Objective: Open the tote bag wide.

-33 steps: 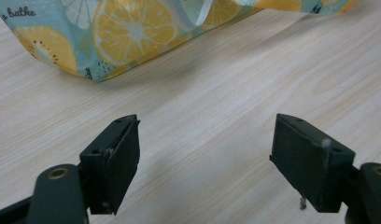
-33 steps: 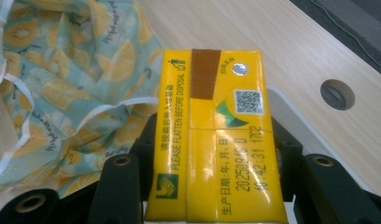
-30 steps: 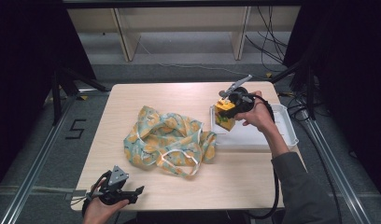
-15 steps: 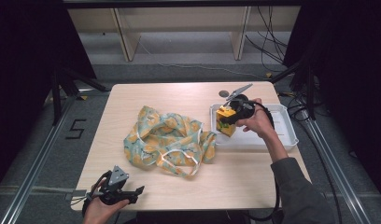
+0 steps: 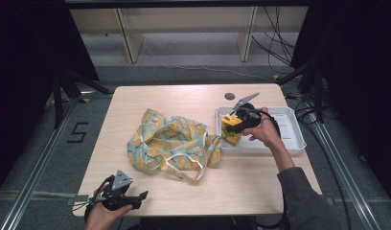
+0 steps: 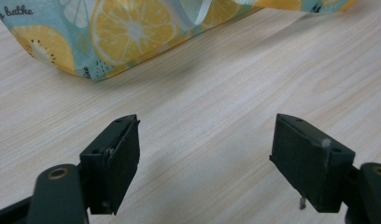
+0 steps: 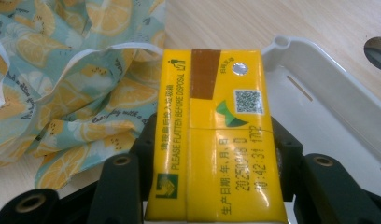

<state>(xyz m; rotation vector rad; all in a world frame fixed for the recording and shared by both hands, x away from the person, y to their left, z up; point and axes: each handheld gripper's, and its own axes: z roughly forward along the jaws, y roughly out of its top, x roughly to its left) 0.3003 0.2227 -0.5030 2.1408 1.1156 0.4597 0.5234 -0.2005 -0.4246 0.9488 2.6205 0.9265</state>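
R gripper [image 5: 237, 125] pinching yellow carton [image 5: 231, 129], now lower than a sec ago, over white tray [image 5: 293, 125] at 9 o'clock end, prob. set-down. L gripper [image 5: 129, 197] spread, idle, 6 o'clock of fruit-print bag [image 5: 169, 143].

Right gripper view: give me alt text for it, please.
A yellow drink carton is clamped between the black jaws of the right hand-held gripper, beside a white tray. A lemon-print cloth bag lies crumpled at left.
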